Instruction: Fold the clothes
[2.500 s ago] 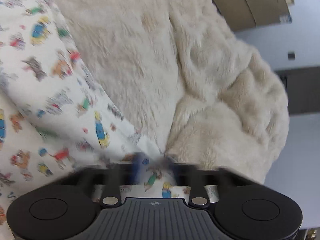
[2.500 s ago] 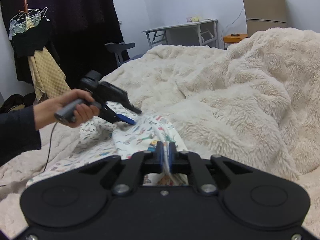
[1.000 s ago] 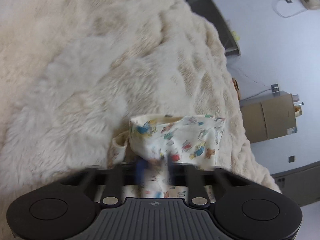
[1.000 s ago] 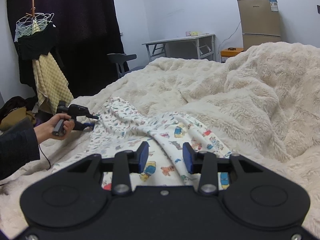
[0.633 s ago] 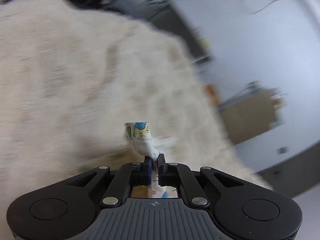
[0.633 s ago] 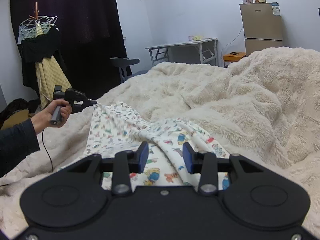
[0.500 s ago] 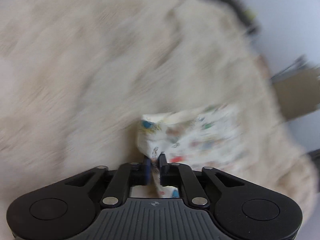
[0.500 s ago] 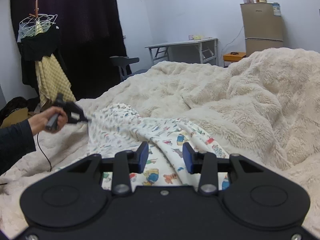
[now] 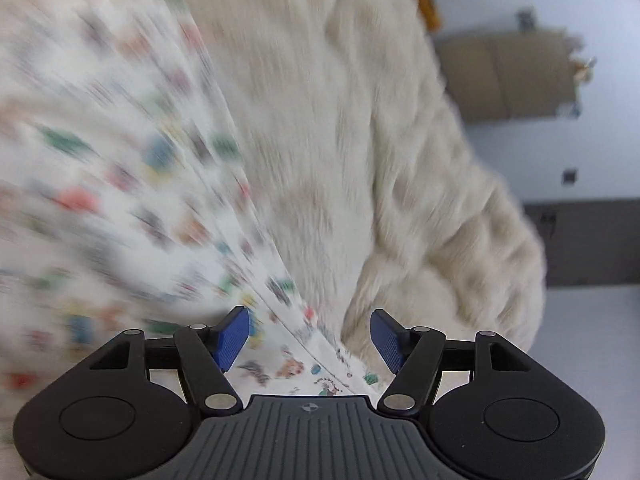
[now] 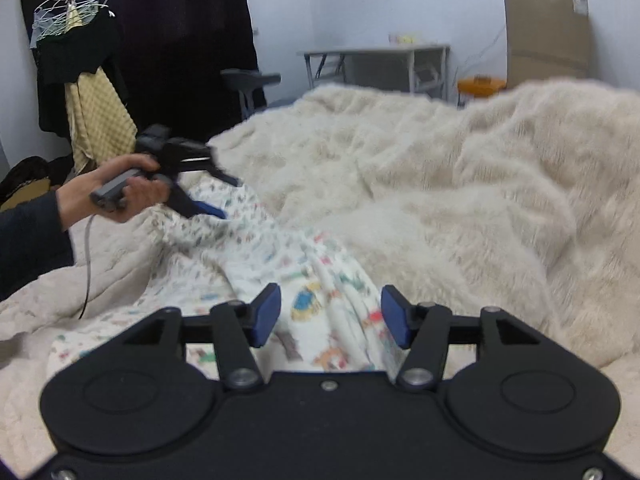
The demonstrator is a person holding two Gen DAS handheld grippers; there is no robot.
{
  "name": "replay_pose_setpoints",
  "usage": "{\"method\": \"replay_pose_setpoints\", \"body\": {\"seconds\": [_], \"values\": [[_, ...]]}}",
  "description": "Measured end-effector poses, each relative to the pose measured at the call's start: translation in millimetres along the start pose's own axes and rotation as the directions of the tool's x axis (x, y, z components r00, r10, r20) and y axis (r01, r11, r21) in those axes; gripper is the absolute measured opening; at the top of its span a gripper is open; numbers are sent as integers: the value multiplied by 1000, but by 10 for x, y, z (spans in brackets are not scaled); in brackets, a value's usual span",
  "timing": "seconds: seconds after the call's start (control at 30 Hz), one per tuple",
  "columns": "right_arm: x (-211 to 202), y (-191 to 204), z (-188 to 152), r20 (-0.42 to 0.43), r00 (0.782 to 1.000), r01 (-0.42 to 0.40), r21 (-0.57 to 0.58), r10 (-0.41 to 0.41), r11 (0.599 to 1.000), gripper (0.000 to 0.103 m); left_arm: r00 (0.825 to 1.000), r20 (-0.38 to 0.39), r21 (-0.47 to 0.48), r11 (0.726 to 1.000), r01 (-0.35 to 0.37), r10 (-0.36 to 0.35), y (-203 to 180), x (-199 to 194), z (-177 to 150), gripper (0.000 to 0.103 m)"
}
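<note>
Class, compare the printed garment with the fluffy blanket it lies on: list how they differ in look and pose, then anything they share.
The printed garment is thin, with small coloured pictures; the fluffy blanket is thick, shaggy and plain cream. The garment lies creased in a long strip, while the blanket spreads wide in bulky mounds. Both are soft, pale and rumpled.

A bed is carrying everything here, and a shaggy cream blanket (image 10: pixel 440 184) is covering it, bunching into thick rolls toward the right edge and the far end. Lying directly on that blanket is a white printed garment (image 10: pixel 320 280) scattered with small coloured cartoon figures, stretching from the near edge toward the left side in loose wrinkles. In the left wrist view the same garment (image 9: pixel 120 160) is spreading over the blanket (image 9: pixel 360 120), though blur is hiding its detail.
</note>
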State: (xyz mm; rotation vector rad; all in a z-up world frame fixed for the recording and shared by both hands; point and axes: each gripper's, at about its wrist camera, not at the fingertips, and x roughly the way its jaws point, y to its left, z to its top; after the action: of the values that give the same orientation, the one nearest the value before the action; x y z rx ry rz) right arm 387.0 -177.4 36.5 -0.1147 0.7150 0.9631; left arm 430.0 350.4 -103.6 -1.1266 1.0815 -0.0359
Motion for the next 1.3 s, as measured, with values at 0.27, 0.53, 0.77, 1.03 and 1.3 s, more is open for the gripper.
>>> {"method": "replay_pose_setpoints", "body": {"seconds": [0.27, 0.53, 0.77, 1.03, 1.3], "values": [[-75, -325, -64, 48, 994, -100, 128, 95, 987, 1, 996, 1, 130, 988, -86, 86, -180, 243, -171, 0], [-96, -269, 42, 84, 996, 24, 104, -33, 994, 1, 989, 145, 188, 980, -62, 35, -659, -101, -188, 0], [-269, -27, -122, 31, 983, 179, 98, -183, 979, 45, 984, 179, 485, 869, -97, 11, -828, -731, -1007, 55], [-1497, 630, -956, 179, 960, 179, 195, -214, 964, 58, 995, 31, 883, 468, 19, -100, -543, -1289, -2798, 57], [-2125, 897, -1522, 298, 930, 149, 232, -216, 961, 59, 987, -42, 955, 283, 86, -158, -265, -1037, -3667, 49]]}}
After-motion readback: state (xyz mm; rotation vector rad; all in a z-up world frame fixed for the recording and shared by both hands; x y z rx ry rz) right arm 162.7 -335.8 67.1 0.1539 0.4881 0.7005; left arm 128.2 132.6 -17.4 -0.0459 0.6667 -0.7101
